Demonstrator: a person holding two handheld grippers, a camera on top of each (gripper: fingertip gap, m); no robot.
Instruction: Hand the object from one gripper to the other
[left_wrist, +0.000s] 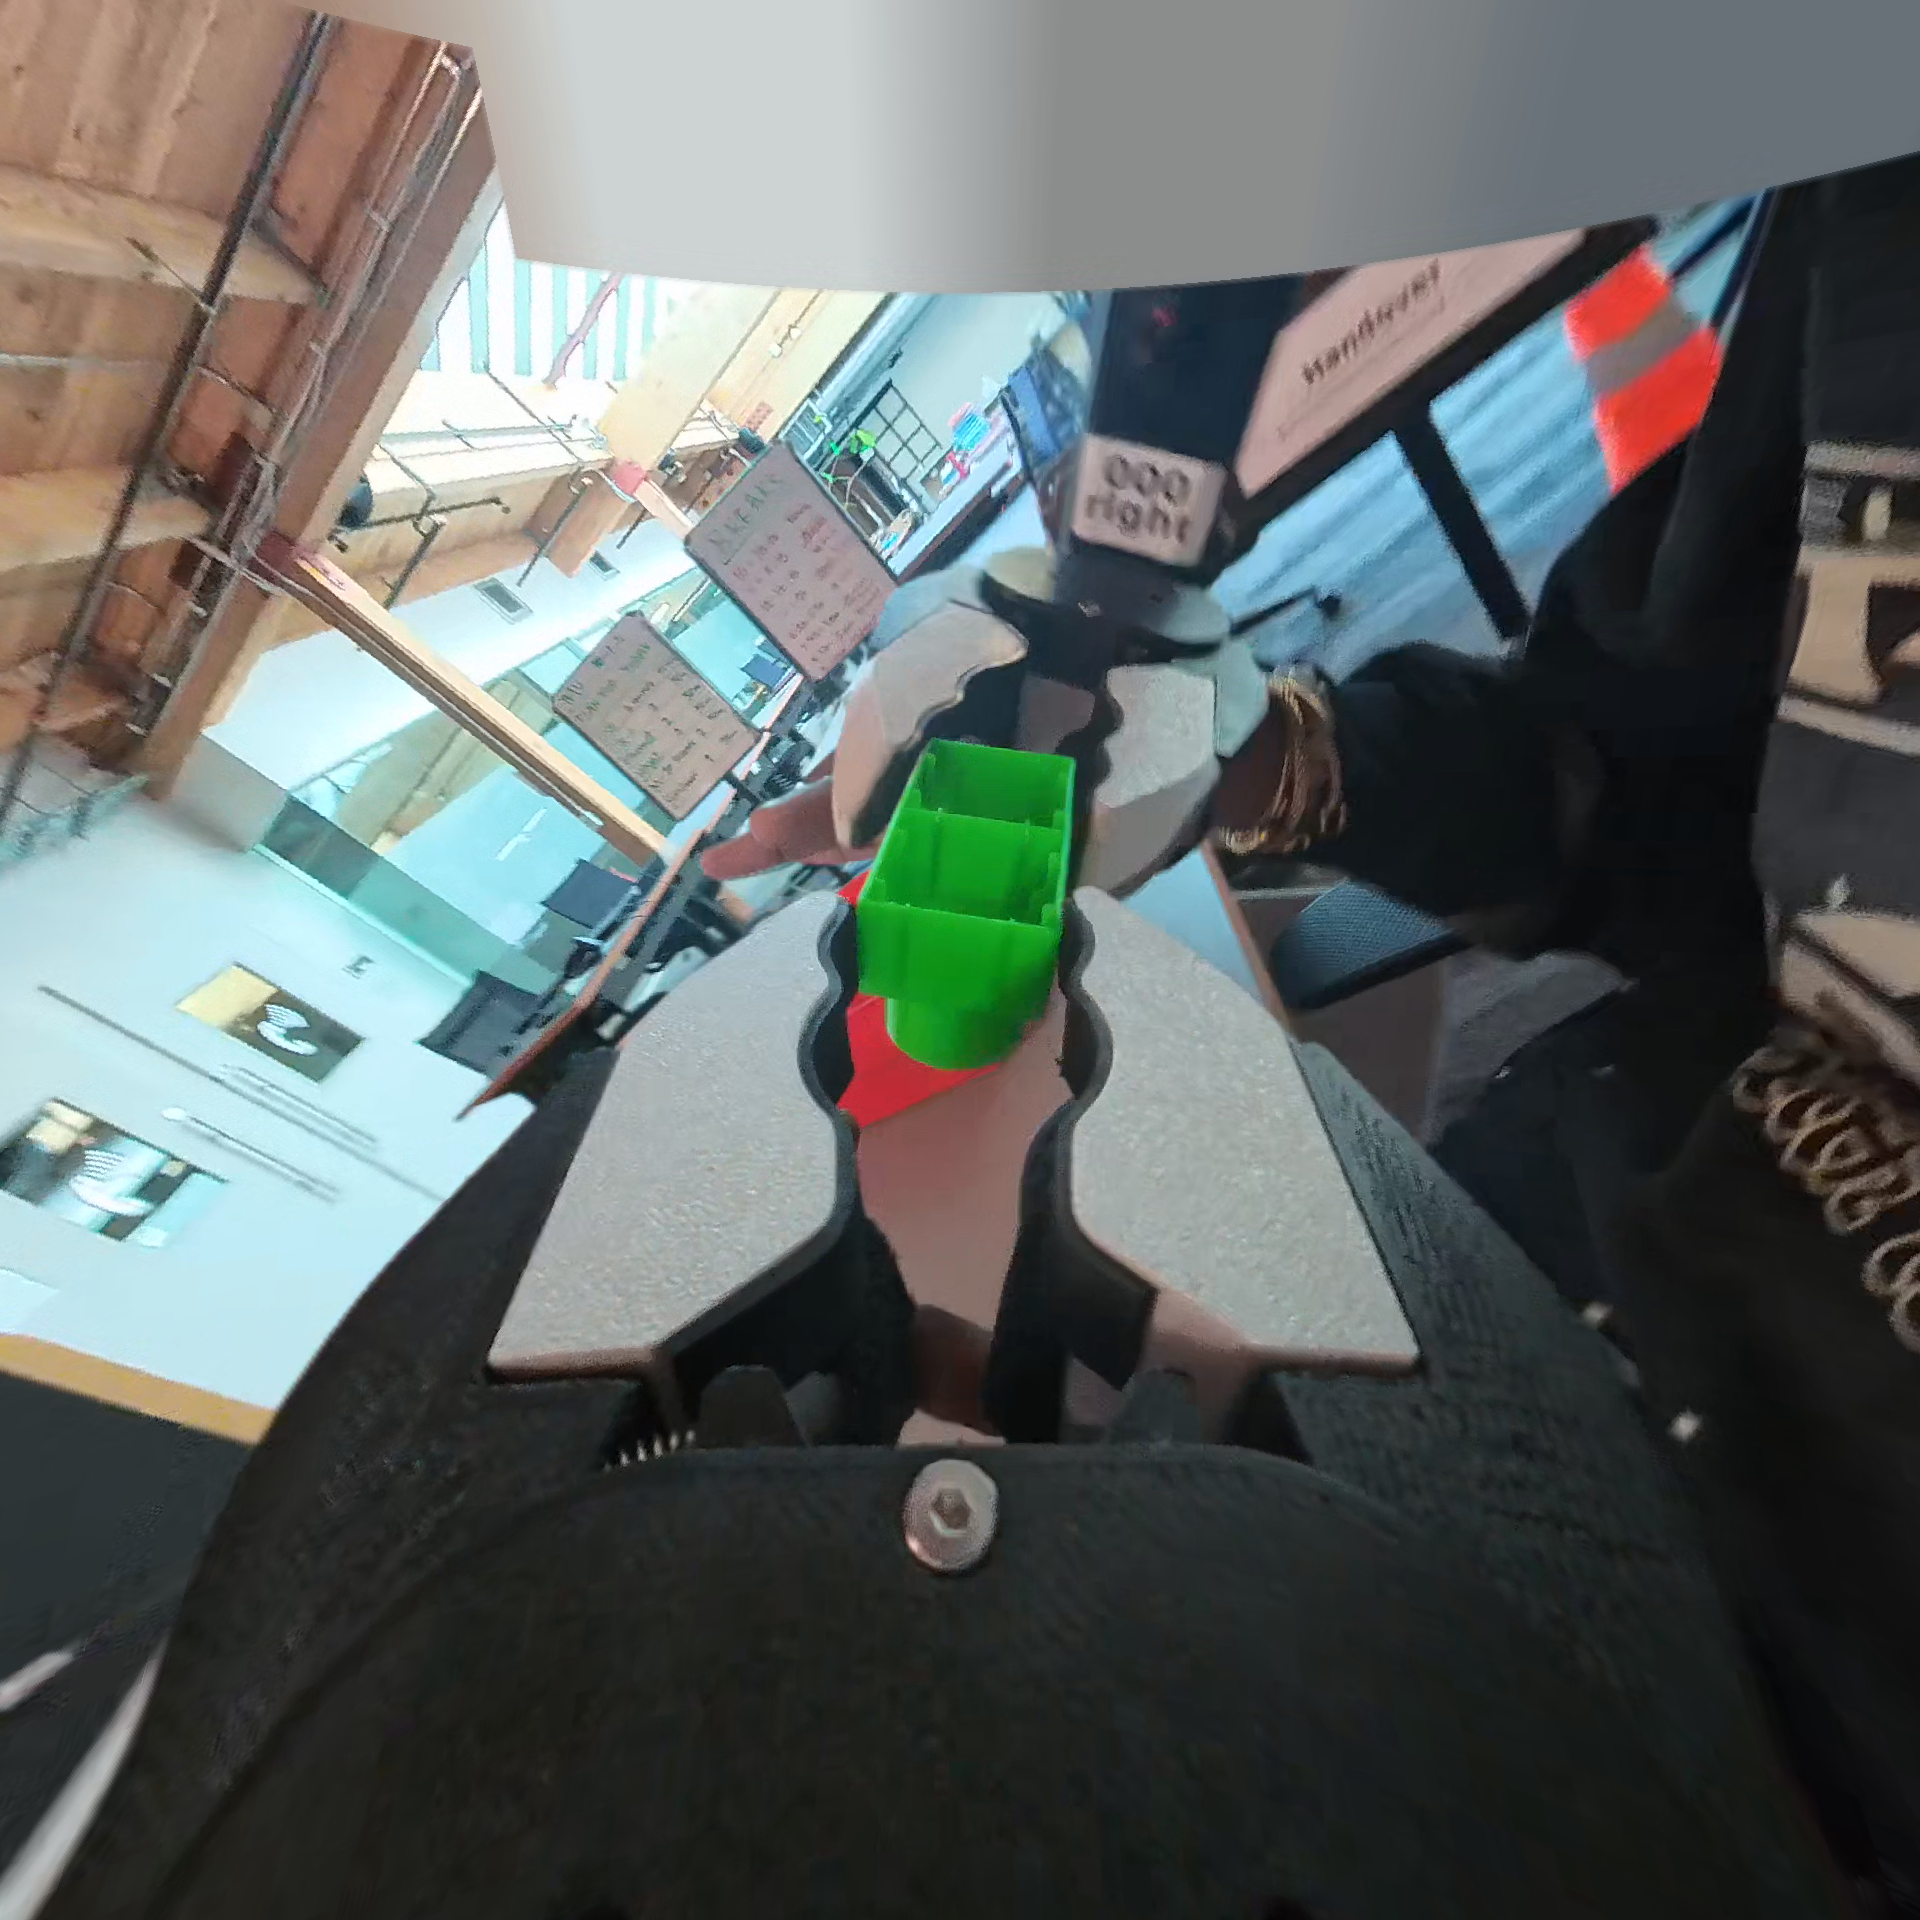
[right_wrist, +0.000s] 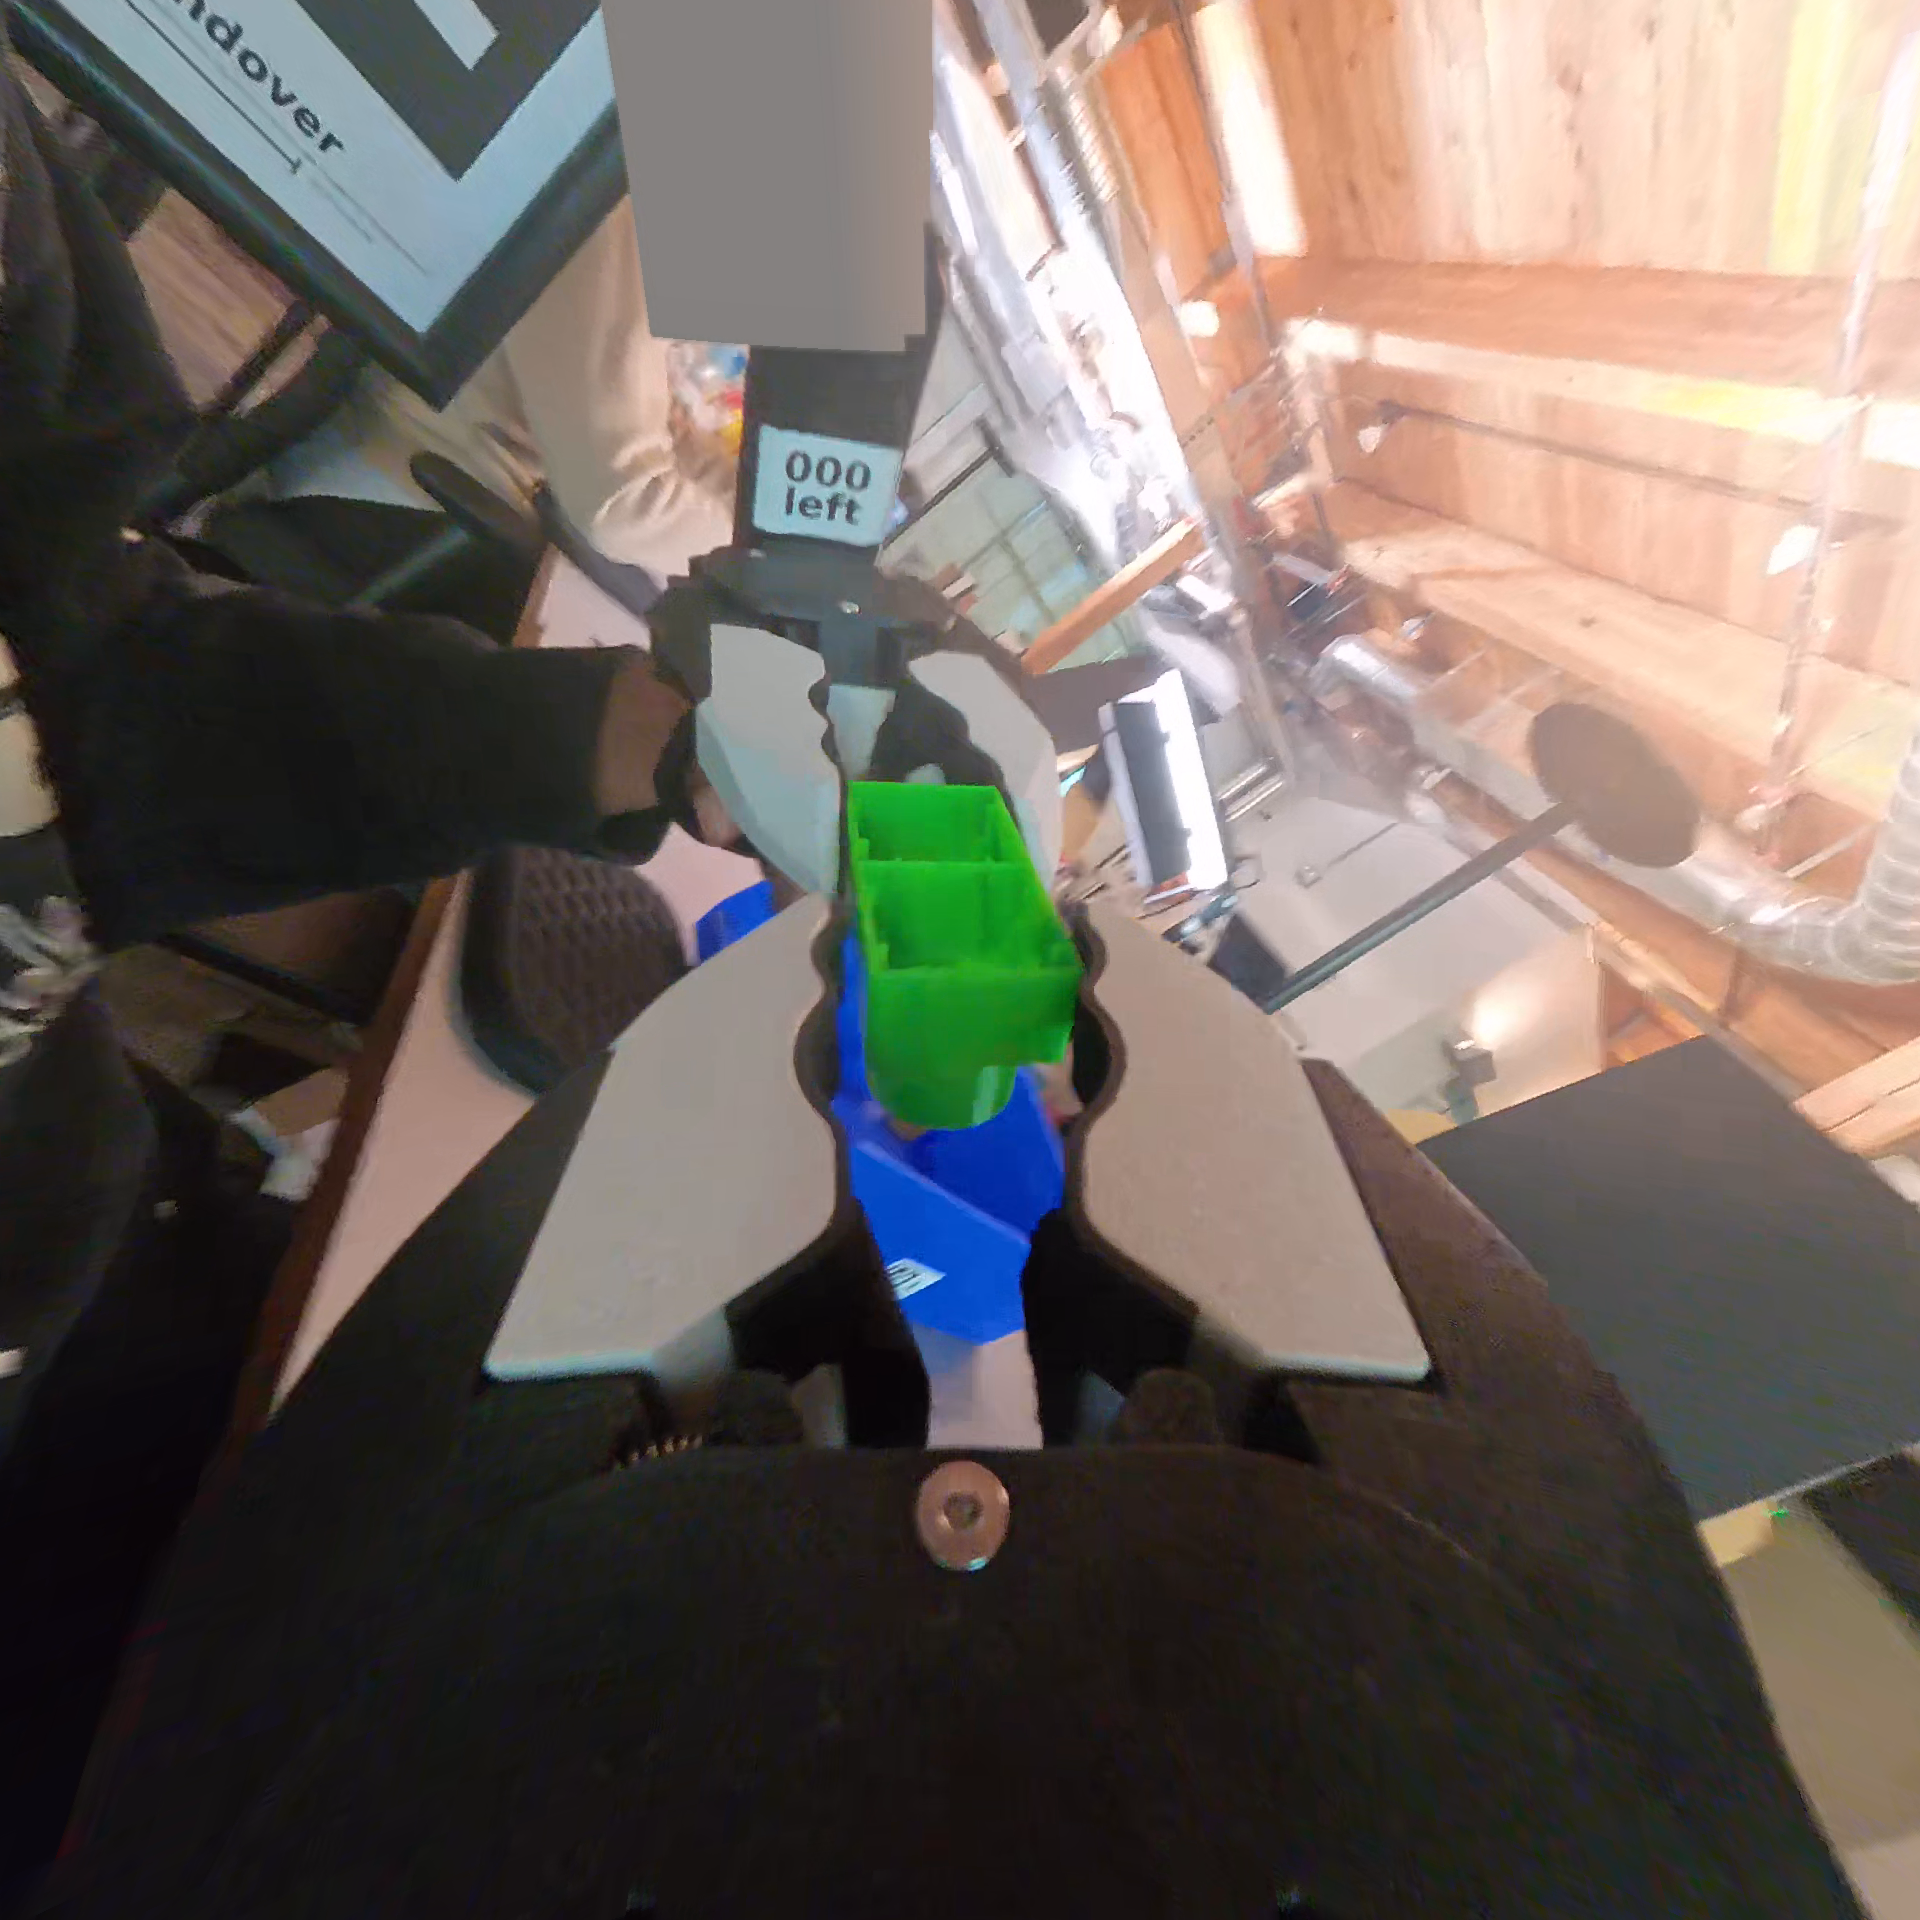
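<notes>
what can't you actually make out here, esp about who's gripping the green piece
- Left wrist view: whether the left gripper or right gripper truly clamps the green plastic part; the part hides the contacts.
- Right wrist view: same doubt; the blue bin is mostly hidden behind the part and fingers.
- Left wrist view: the red object below is mostly covered.
</notes>
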